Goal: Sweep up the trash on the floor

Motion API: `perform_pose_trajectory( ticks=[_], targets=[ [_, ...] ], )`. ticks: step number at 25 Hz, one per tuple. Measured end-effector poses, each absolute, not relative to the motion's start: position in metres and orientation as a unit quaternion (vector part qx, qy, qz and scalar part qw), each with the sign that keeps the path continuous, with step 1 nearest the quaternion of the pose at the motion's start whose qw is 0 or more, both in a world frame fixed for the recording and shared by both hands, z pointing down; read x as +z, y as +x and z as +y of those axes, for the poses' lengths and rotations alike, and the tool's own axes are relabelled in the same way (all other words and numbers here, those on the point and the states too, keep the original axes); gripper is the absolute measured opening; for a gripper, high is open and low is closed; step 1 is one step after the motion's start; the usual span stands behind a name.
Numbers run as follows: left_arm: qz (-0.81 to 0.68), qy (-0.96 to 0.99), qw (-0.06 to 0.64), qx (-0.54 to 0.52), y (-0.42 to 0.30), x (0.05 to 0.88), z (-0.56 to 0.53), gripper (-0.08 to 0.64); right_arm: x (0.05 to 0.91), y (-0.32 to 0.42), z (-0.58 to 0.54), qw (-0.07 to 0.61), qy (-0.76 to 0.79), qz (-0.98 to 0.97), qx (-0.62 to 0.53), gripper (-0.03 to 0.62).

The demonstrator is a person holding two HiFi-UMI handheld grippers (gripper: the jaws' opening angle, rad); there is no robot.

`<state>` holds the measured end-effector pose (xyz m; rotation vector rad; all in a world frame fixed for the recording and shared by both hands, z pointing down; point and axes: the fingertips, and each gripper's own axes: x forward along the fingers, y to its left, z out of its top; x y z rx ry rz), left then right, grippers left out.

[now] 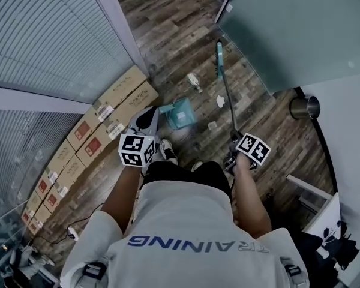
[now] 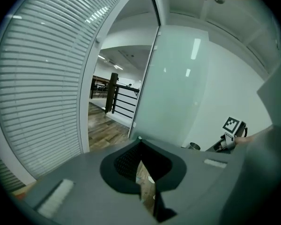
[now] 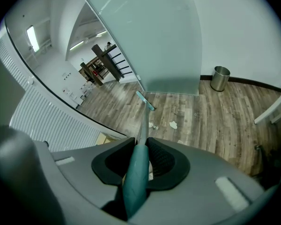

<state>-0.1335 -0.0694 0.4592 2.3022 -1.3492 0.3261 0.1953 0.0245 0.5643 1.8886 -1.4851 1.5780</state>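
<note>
In the head view my right gripper (image 1: 234,138) is shut on the thin handle of a teal broom (image 1: 226,92). The broom head (image 1: 219,59) rests on the wood floor farther out. The right gripper view shows the teal grip pinched between my jaws (image 3: 139,142), with the broom head (image 3: 145,100) ahead. My left gripper (image 1: 151,117) is shut, with a teal dustpan (image 1: 179,113) at its tips. The left gripper view shows the jaws (image 2: 140,142) pressed together, and the dustpan is hidden there. White trash scraps (image 1: 221,101) (image 3: 173,124) lie between dustpan and broom head, and another (image 1: 194,81) lies farther out.
Cardboard boxes (image 1: 102,125) line the blinds-covered wall on the left. A frosted glass partition (image 1: 288,29) stands ahead on the right, with a metal bin (image 1: 305,107) (image 3: 219,78) beside it. My shoes (image 1: 167,152) stand just behind the dustpan.
</note>
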Motion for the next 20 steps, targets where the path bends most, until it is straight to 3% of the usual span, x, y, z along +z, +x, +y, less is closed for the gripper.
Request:
perform_pose_trajectory(
  ticks=[8, 13, 20],
  targets=[
    [-0.479, 0.83, 0.235, 0.158, -0.129, 0.489, -0.081, 0.0, 0.587, 0.194, 0.011, 0.153, 0.632, -0.51, 0.563, 0.104],
    [-0.465, 0.836, 0.231, 0.175, -0.118, 0.5, -0.087, 0.048, 0.601, 0.205, 0.013, 0.166, 0.623, -0.502, 0.576, 0.104],
    [-0.35, 0.851, 0.169, 0.354, -0.092, 0.552, -0.079, 0.328, 0.616, 0.218, 0.02, 0.185, 0.61, -0.496, 0.59, 0.104]
  ],
)
